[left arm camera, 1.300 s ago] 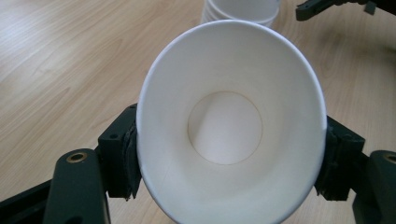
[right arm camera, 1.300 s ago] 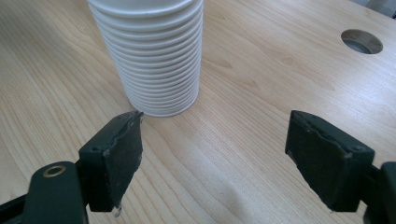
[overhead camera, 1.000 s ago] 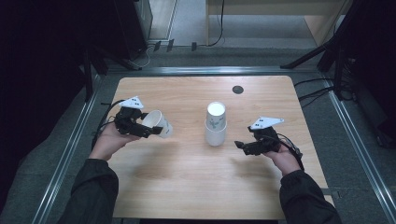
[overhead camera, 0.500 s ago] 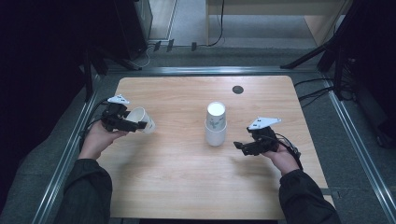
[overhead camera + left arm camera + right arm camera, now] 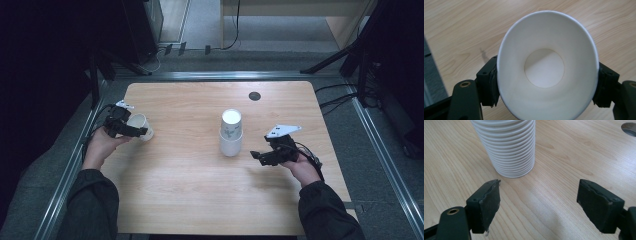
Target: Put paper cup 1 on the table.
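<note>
The left gripper (image 5: 131, 129) has carried its paper cup (image 5: 139, 125) further out toward the worktop's (image 5: 190, 200) left edge since a second ago, well away from the stack of cups (image 5: 231, 132). It's pinching the cup by its sides, mouth facing back at its camera. The right gripper (image 5: 261, 156) sits spread wide, stack just ahead of its tips. I'd tip the cup upright before releasing, without squeezing harder.

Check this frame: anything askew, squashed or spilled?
One thing: the paper cup in the left gripper looks squeezed, its rim oval between the jaws in the left gripper view. It is held near the table's left edge, apart from the cup stack, which stands upright. The right gripper is open. No spill.
</note>
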Tool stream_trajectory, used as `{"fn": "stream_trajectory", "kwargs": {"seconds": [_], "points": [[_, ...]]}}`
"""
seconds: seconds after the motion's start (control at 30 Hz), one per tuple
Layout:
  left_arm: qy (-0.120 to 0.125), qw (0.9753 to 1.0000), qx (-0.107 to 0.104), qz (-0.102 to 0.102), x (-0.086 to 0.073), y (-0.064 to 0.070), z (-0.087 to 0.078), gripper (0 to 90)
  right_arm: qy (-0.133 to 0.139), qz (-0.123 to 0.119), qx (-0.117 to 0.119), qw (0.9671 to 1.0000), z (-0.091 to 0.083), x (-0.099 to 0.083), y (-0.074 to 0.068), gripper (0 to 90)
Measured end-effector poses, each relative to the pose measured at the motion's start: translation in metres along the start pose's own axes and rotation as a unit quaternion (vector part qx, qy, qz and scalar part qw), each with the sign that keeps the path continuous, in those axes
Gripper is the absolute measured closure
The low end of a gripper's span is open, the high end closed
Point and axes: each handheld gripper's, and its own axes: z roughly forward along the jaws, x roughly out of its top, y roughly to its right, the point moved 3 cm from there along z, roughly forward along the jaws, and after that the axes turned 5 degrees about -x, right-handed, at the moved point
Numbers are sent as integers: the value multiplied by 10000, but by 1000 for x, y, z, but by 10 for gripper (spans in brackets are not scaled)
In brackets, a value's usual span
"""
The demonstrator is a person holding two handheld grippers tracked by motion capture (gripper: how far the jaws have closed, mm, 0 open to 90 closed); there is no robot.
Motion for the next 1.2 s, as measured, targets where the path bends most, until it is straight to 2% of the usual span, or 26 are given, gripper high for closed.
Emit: {"fn": "stream_trajectory", "kwargs": {"seconds": [0.13,0.37,0.47,0.6,0.7,0.9,1.07,1.13,1.2], "points": [[-271,9994,173,106,0,4,8,250,-39,-46,4,10000,1,0,-1,192],[-265,9995,131,58,0,6,14,232,-67,-99,-13,9999,2,0,-2,192],[-263,9996,40,-51,0,5,14,220,-55,-84,-30,9999,2,0,-1,192],[-278,9995,-85,-136,-1,5,17,159,-62,-95,-45,9999,2,0,-1,193],[-198,9995,-197,-164,-1,5,16,128,-64,-112,-38,9999,2,0,-1,192],[-31,9989,-377,-276,0,4,7,125,-22,-122,-46,9999,1,0,0,192],[208,9974,-540,-438,-2,-1,-8,125,140,-269,-69,9995,-1,2,0,193],[346,9960,-640,-528,-2,-2,-16,125,147,-229,-23,9996,-1,2,0,193],[451,9957,-604,-542,-1,-1,-23,129,156,-141,61,9998,-1,3,-1,193]]}}
